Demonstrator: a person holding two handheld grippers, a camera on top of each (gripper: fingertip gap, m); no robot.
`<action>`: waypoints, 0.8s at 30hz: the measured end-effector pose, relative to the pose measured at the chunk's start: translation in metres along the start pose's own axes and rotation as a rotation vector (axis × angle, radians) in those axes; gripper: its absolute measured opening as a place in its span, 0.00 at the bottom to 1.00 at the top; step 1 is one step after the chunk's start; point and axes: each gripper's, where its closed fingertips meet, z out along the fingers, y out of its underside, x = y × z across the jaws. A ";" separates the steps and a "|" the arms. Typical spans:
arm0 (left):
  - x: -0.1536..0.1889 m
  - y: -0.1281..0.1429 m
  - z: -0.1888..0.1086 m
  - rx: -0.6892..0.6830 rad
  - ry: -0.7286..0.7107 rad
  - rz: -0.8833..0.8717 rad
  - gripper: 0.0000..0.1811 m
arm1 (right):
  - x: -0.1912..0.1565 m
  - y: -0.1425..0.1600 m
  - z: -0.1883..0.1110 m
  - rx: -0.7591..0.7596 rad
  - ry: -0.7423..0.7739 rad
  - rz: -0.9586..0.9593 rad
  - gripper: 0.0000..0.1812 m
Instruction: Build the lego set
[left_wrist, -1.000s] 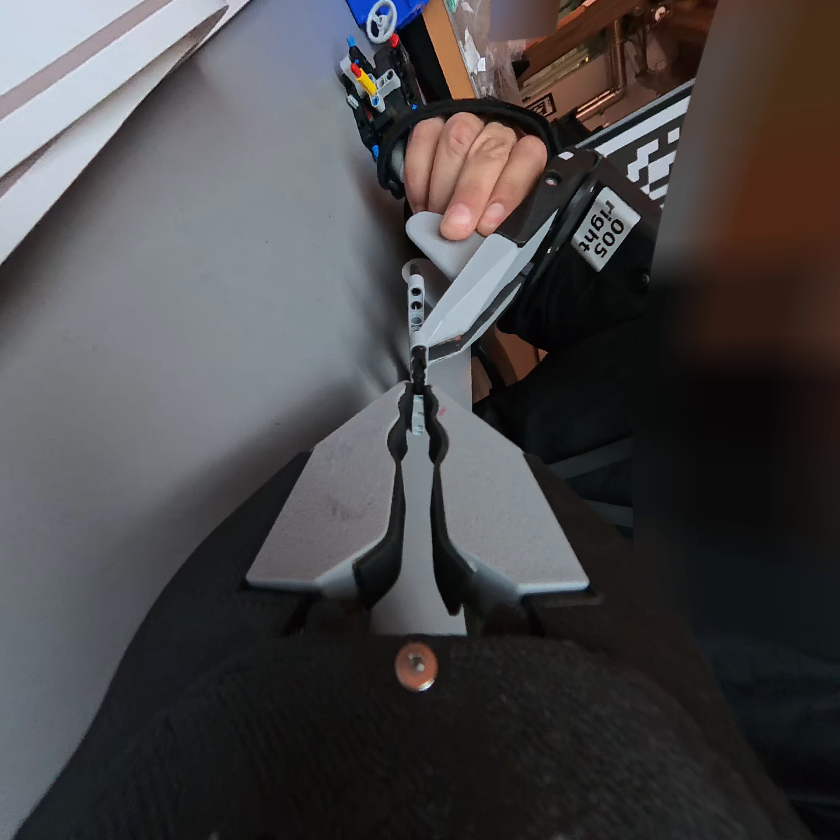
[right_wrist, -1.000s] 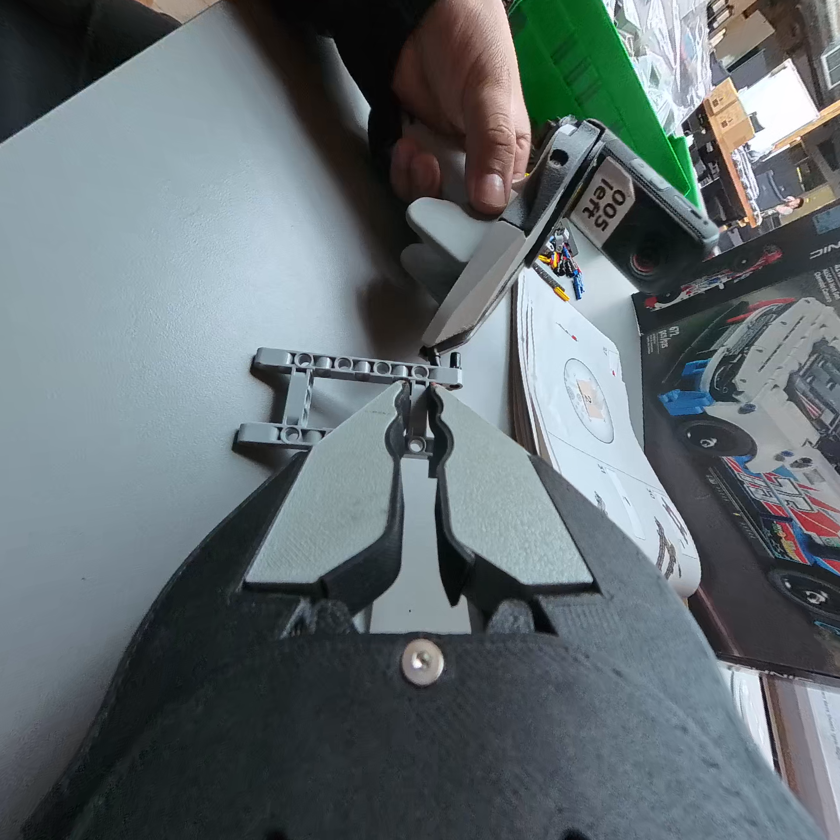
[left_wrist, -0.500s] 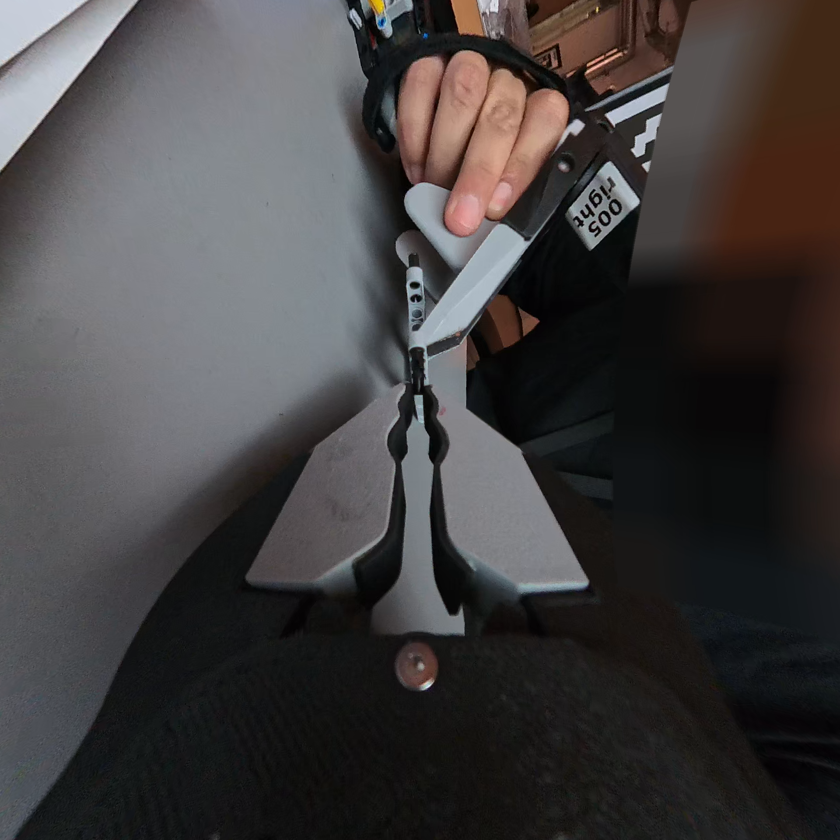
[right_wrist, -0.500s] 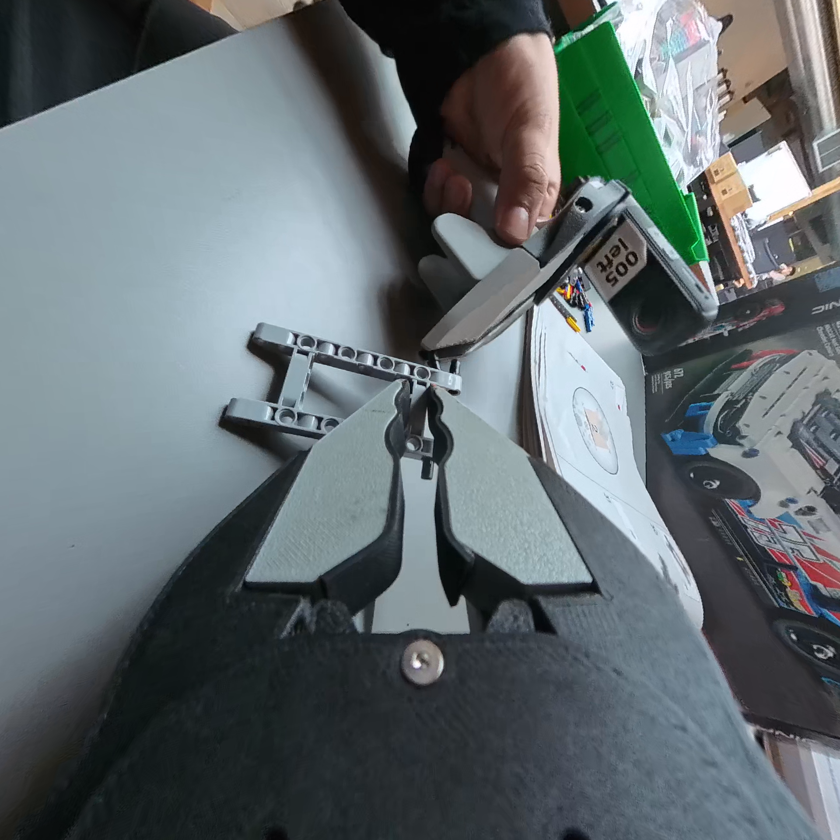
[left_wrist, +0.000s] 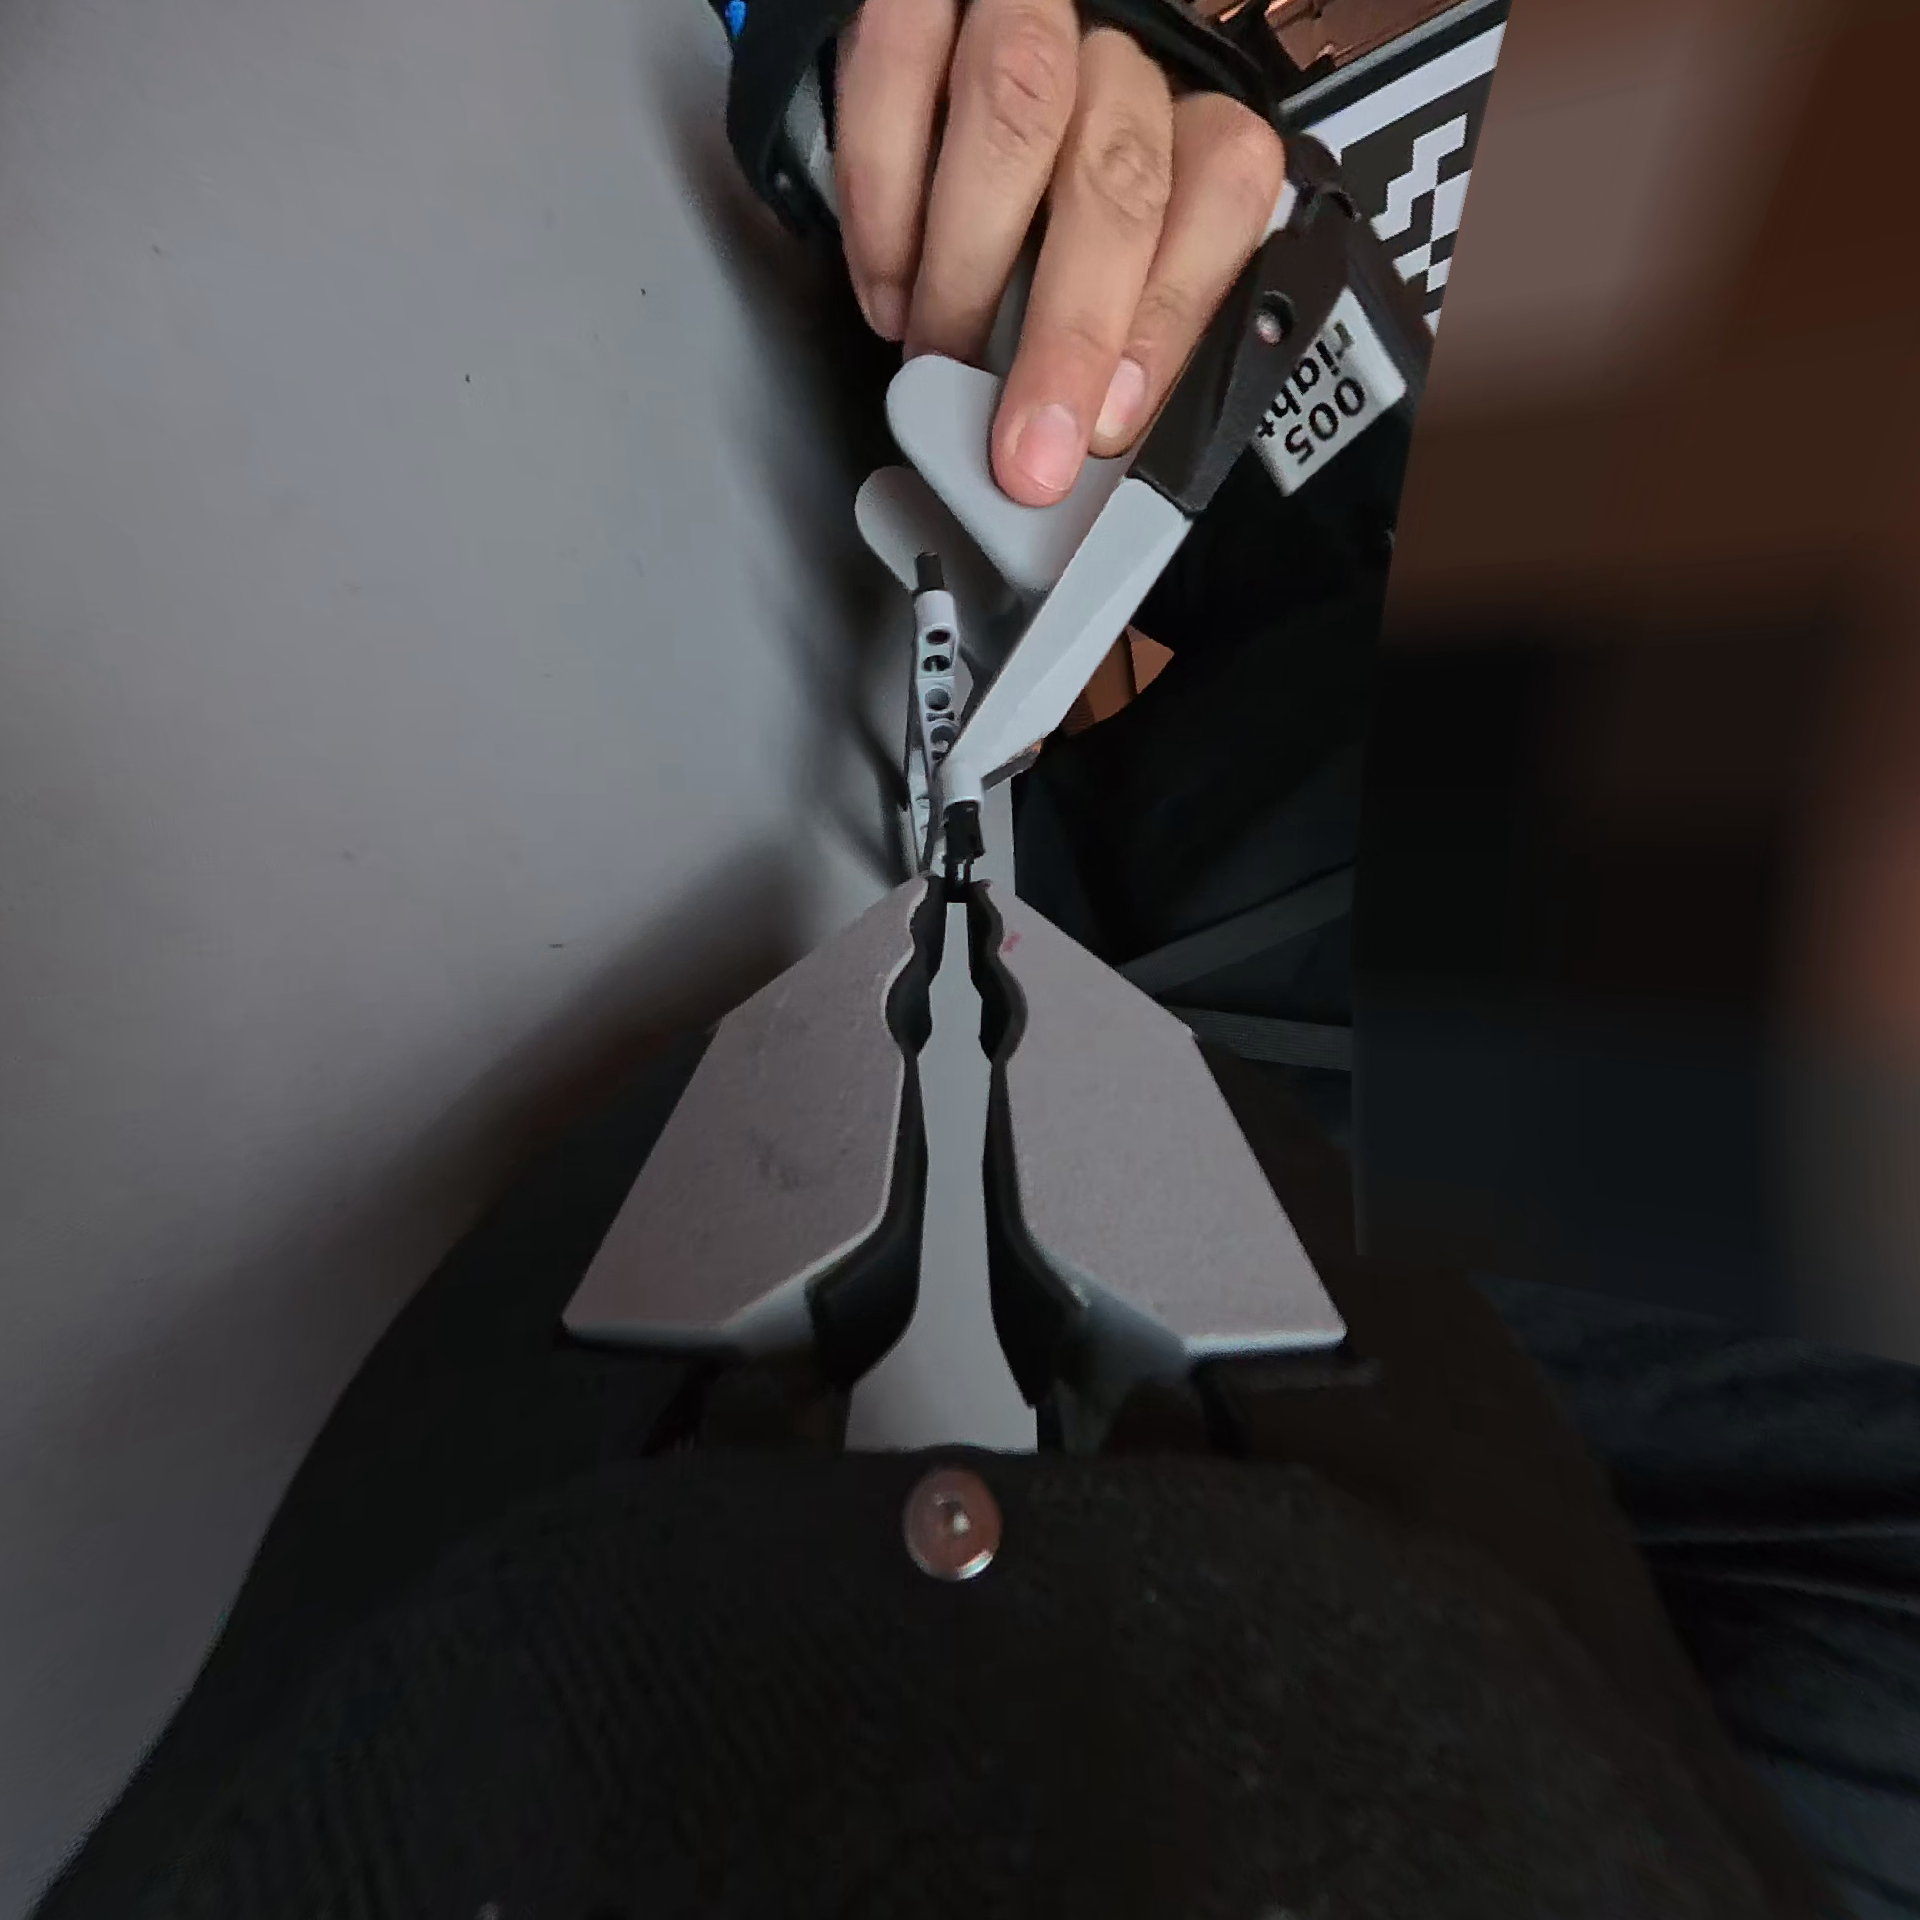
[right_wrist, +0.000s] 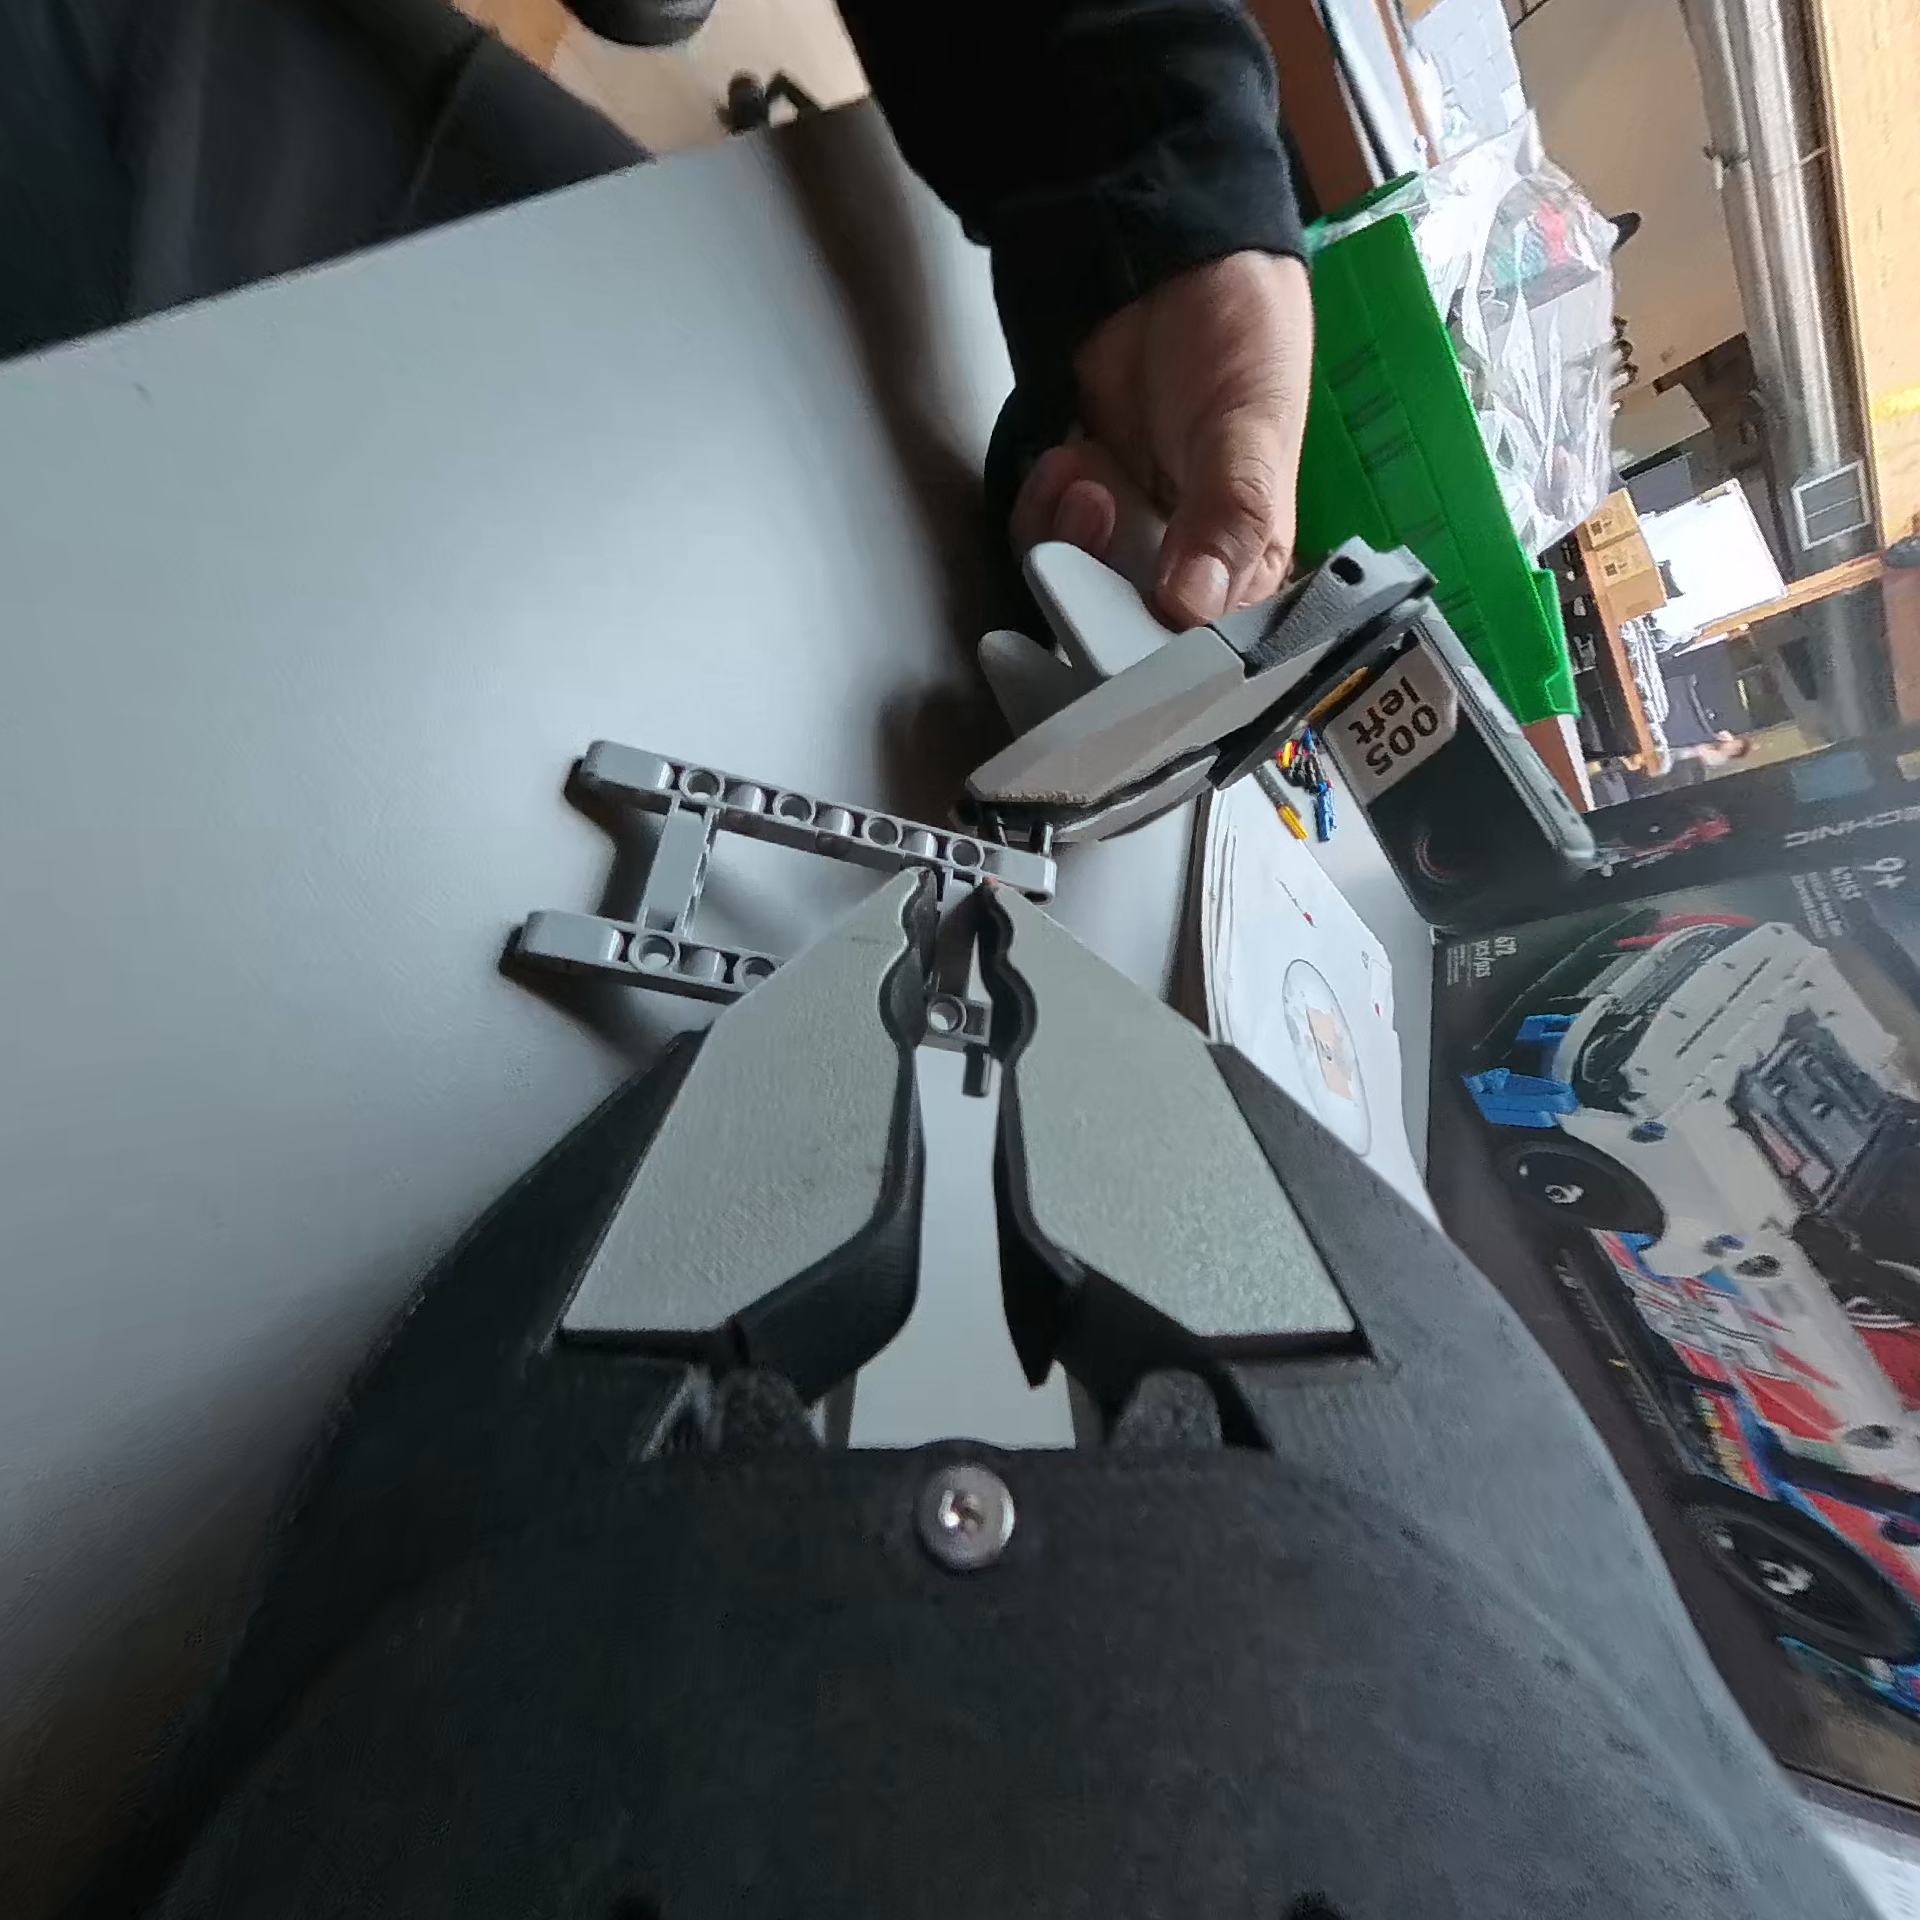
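A grey lego frame (right_wrist: 810, 821), made of two long holed beams joined by a short cross beam, hangs above the grey table (right_wrist: 312, 623). My right gripper (right_wrist: 951, 899) is shut on a small grey connector (right_wrist: 951, 1013) on the frame's near end. My left gripper (left_wrist: 951, 883) is shut on a small black pin (left_wrist: 961, 836) and holds it against the end of the frame's long beam. The left gripper (right_wrist: 1023, 821) shows from the side in the right wrist view. In the left wrist view the frame (left_wrist: 935, 675) shows edge-on, with the right gripper (left_wrist: 971, 784) over it.
A lego set box (right_wrist: 1714, 1143) lies at the right, with white paper sheets (right_wrist: 1299, 987) beside it. A few small loose pieces (right_wrist: 1304, 800) lie behind the left gripper. A green bin (right_wrist: 1403, 416) stands farther back. A person's hands and dark sleeves hold both grippers. Less than 4 cm separates the two grippers' tips.
Both grippers have tilted and drawn closer together while staying shut. The frame has swung a little in the right wrist view. The pin stays at the beam's end.
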 end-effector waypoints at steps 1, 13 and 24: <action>-0.001 0.000 0.000 0.000 -0.009 -0.003 0.01 | -0.001 0.001 0.000 -0.019 -0.001 -0.029 0.02; -0.005 -0.005 -0.006 0.048 0.001 -0.066 0.01 | -0.003 0.003 0.003 -0.081 -0.013 -0.113 0.03; -0.014 -0.010 -0.006 0.187 -0.131 -0.061 0.01 | -0.004 0.010 0.004 -0.109 -0.017 -0.035 0.02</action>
